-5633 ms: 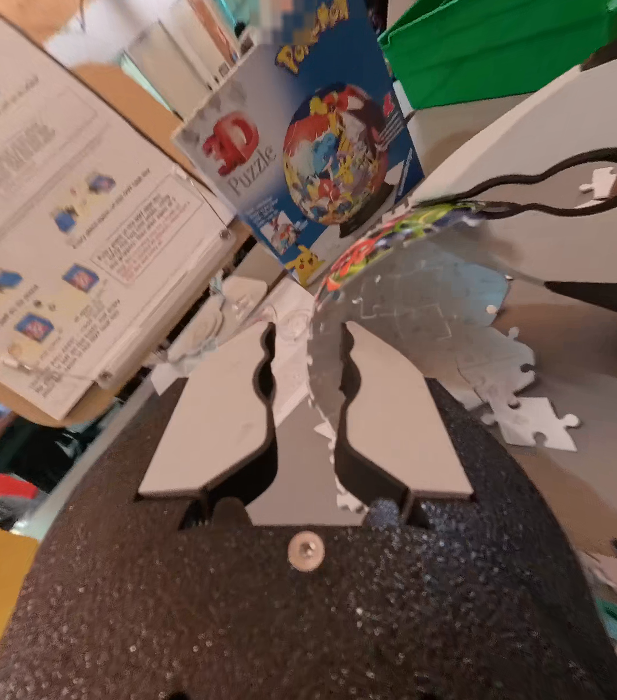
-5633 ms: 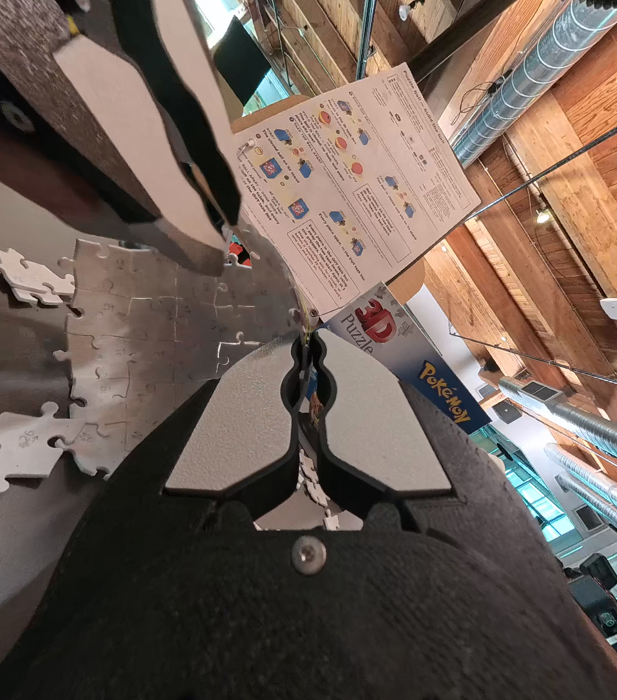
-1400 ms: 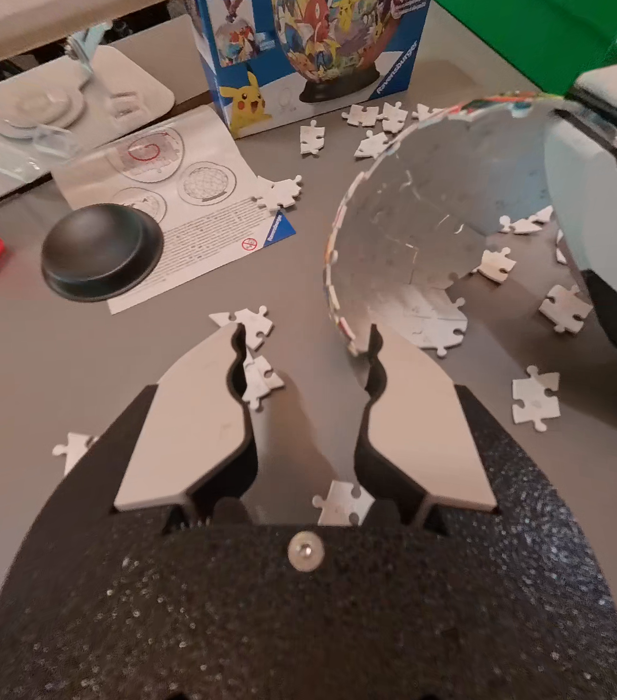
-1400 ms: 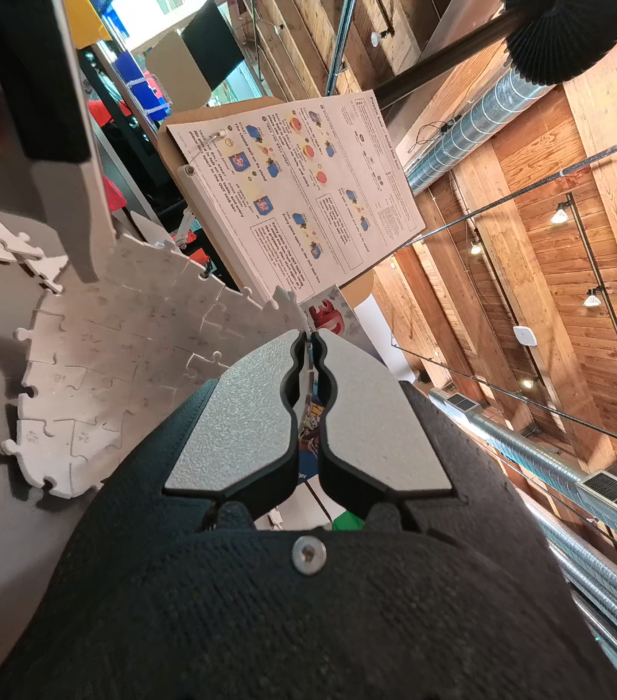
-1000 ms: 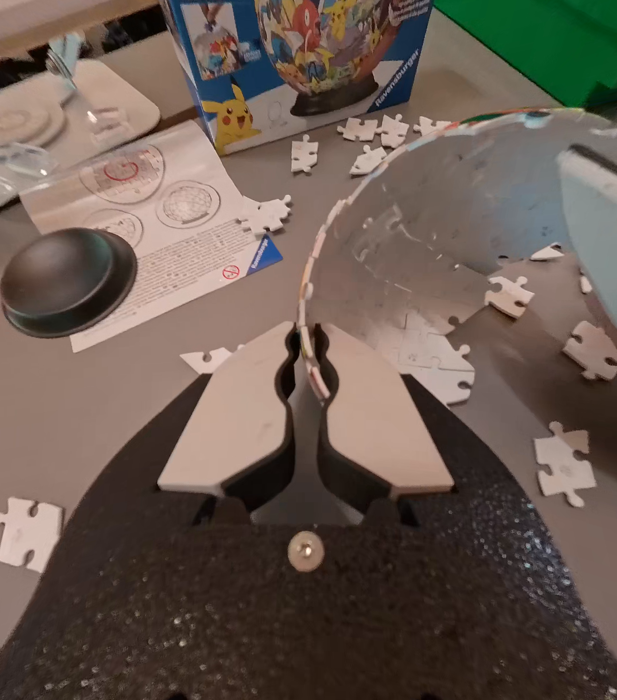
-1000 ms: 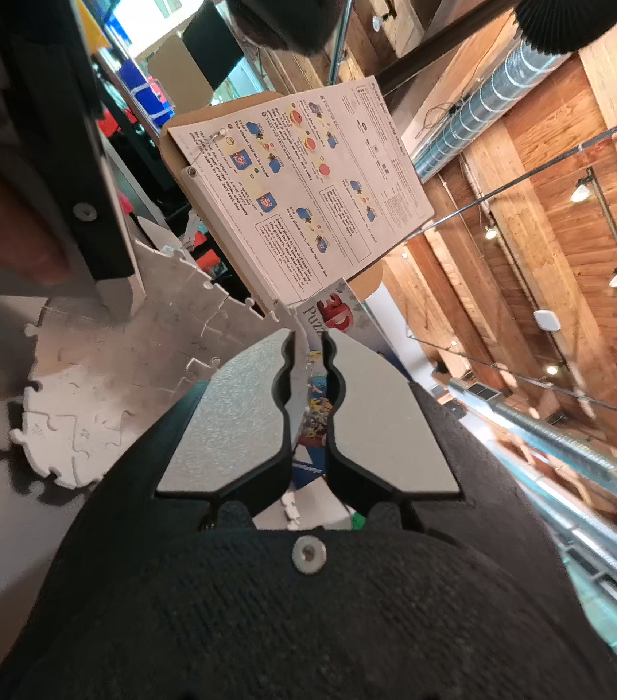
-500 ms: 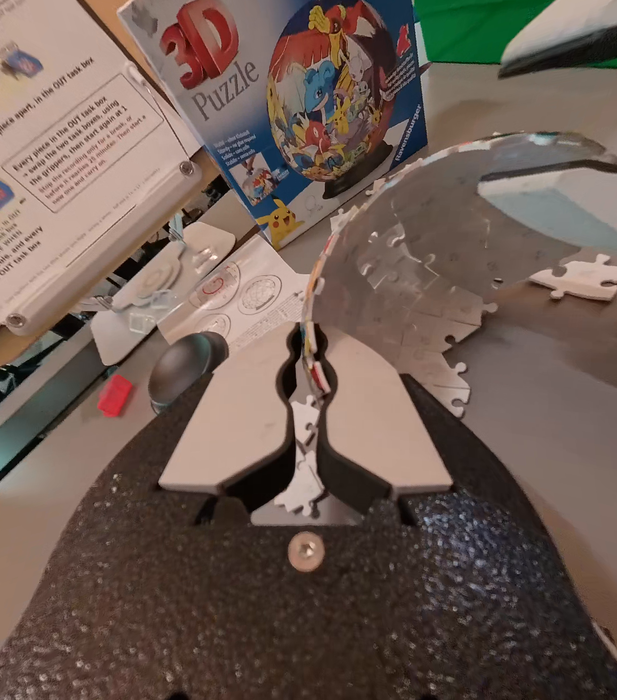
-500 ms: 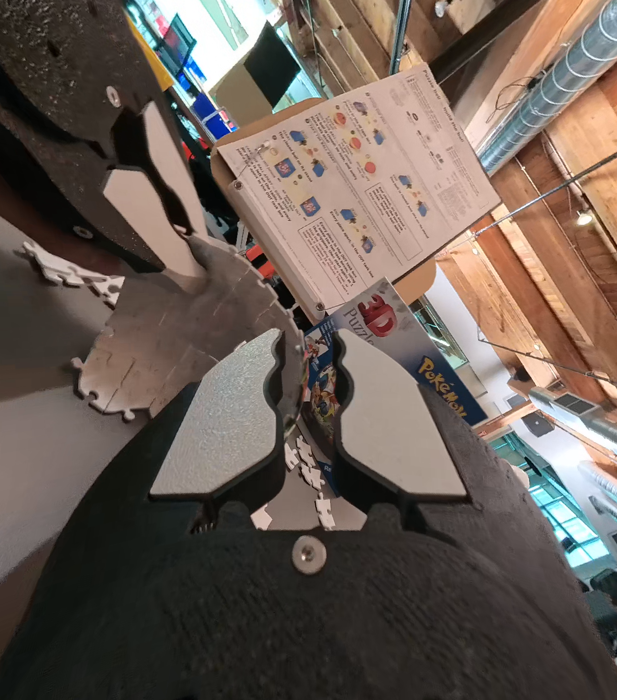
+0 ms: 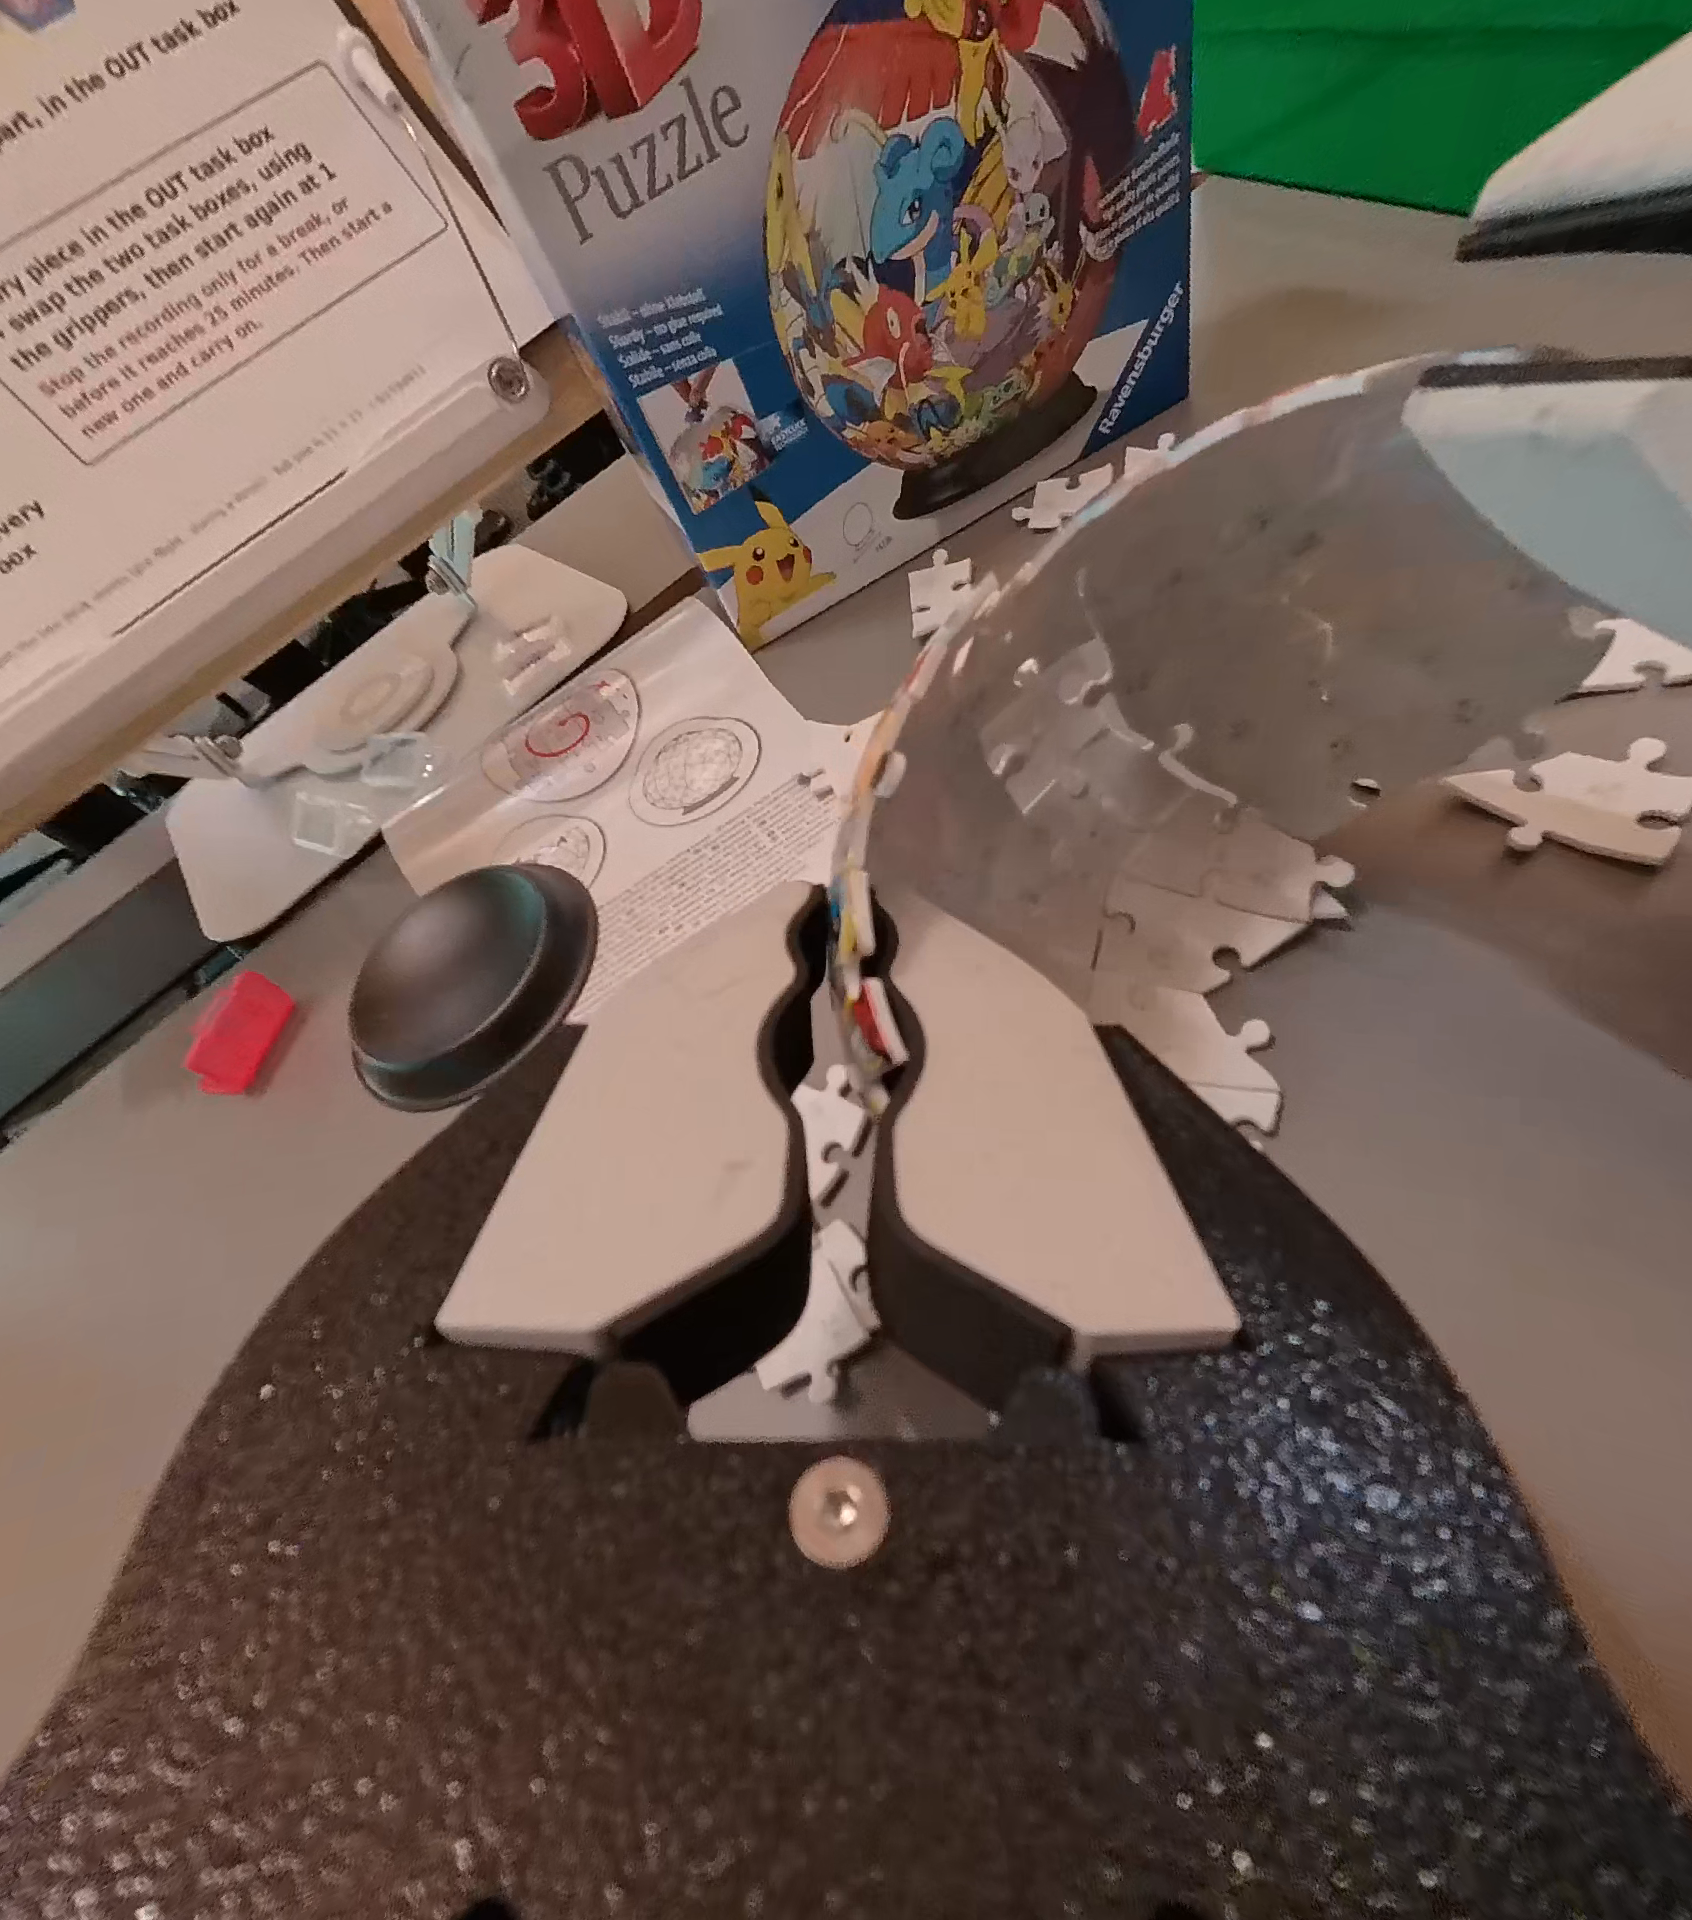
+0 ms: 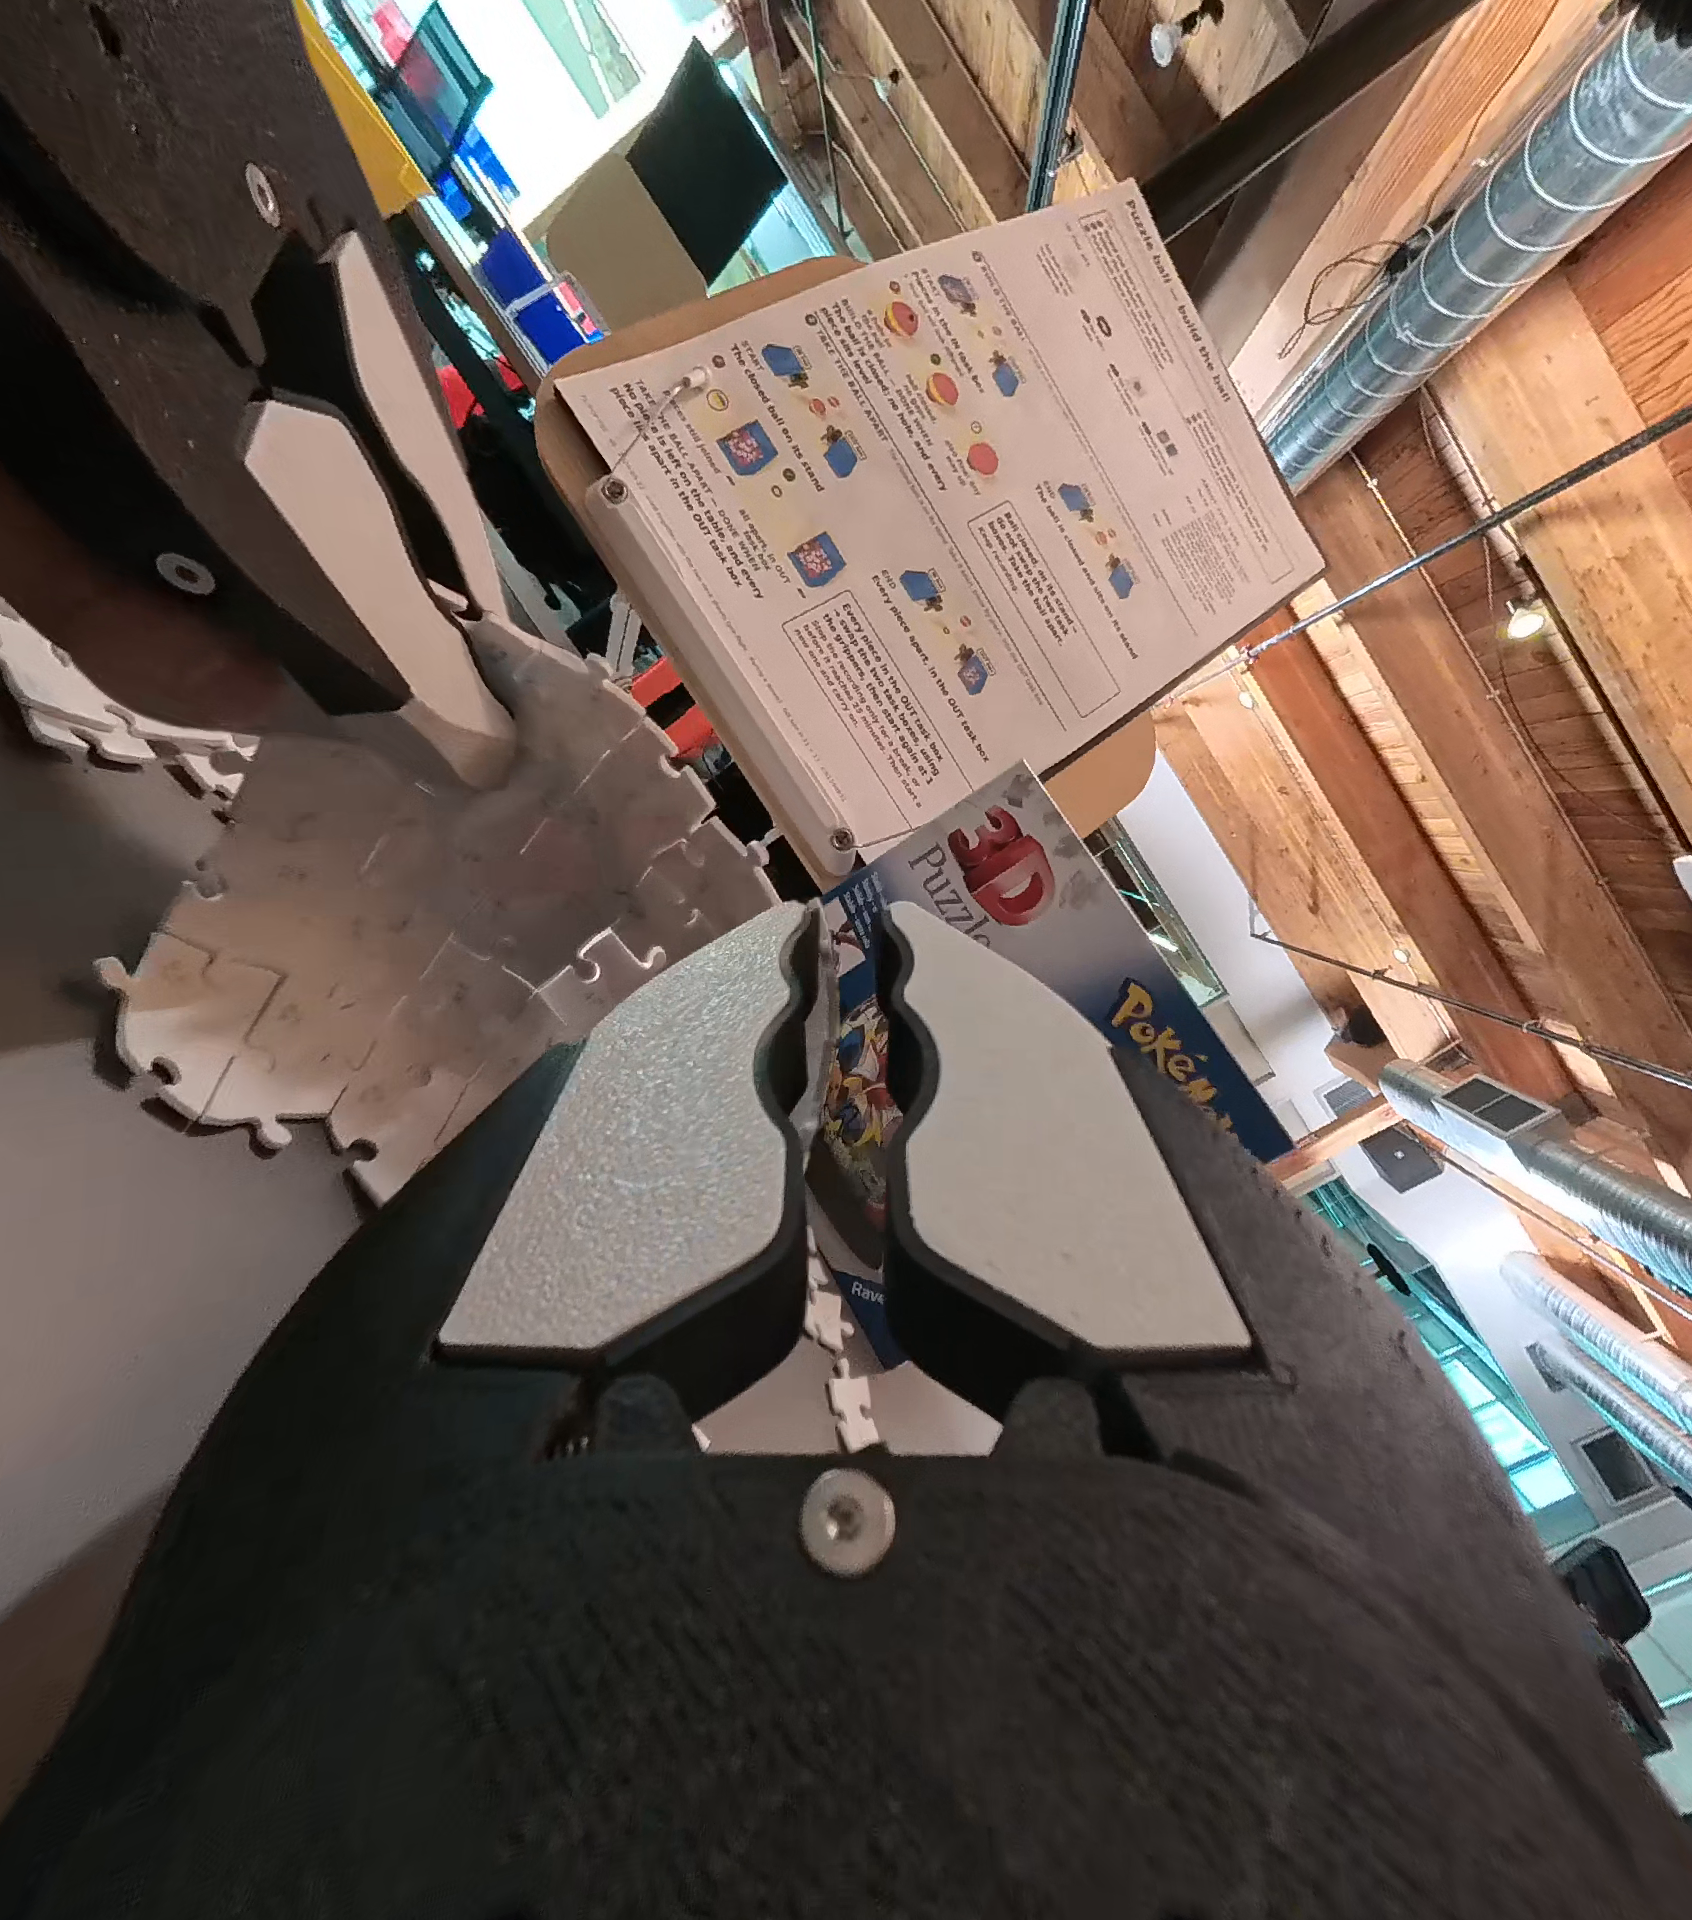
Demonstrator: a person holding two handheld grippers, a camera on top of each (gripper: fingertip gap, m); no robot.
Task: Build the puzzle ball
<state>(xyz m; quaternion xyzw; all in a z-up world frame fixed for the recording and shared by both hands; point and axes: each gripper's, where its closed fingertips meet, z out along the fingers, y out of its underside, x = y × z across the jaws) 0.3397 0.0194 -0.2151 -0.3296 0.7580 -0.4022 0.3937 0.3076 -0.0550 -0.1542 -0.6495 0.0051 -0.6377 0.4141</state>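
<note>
Taking the puzzle box (image 9: pixel 883 291) as landmark: well to its left, on the grey surface (image 9: pixel 1444 1195), sits the black stand (image 9: pixel 473 987), nearer the camera than the box. In front of the box, the left gripper (image 9: pixel 857 997) has its fingers nearly closed, pinching the rim of the part-built shell (image 9: pixel 1216 665), a curved sheet of joined pieces held up off the surface. Its hollow grey side faces right and toward the camera, printed side toward the box; its long axis arches from the left gripper up to the right.

There the right gripper (image 10: pixel 847 966) straddles the far rim, fingers narrowly apart and seemingly not clamping.

The step looks like regripping mid-assembly. Next, one gripper must steady the shell while the other fetches a loose piece (image 9: pixel 1590 800) lying right of the box.
</note>
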